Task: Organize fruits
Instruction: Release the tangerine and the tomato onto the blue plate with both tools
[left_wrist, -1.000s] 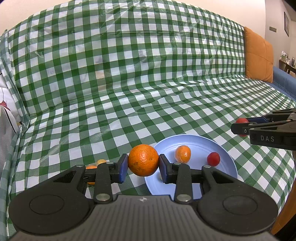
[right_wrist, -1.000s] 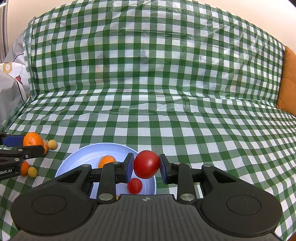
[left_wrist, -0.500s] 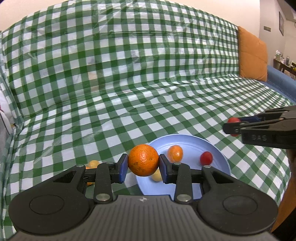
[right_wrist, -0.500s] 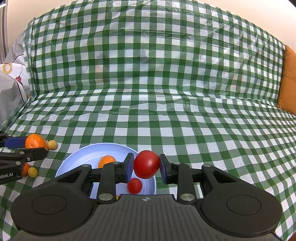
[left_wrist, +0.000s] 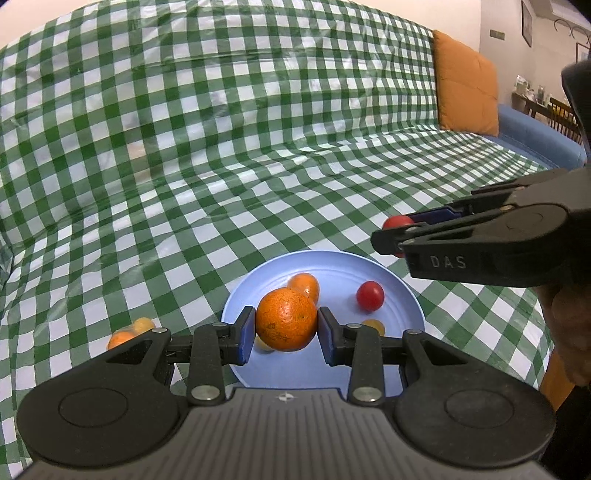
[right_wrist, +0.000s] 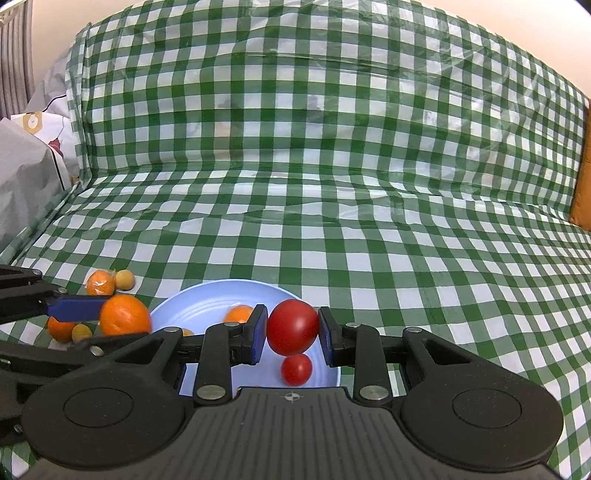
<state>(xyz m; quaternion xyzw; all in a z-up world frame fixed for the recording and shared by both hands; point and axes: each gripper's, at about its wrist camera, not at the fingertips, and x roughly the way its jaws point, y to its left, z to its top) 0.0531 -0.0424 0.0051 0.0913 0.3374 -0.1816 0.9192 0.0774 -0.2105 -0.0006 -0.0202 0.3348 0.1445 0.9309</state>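
Each tool (left_wrist: 286, 335) is matte black with blue pads (left_wrist: 246, 336), silver screws and "DAS" lettering.

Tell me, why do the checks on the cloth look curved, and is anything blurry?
Both wrist views bend the checked cloth towards the edges: fisheye distortion. In the right wrist view the orange in the left gripper smears slightly; the tomato stays sharp.

Checked sofa cover (left_wrist: 258, 166) — plate (left_wrist: 332, 266), loose fruit (right_wrist: 99, 282)
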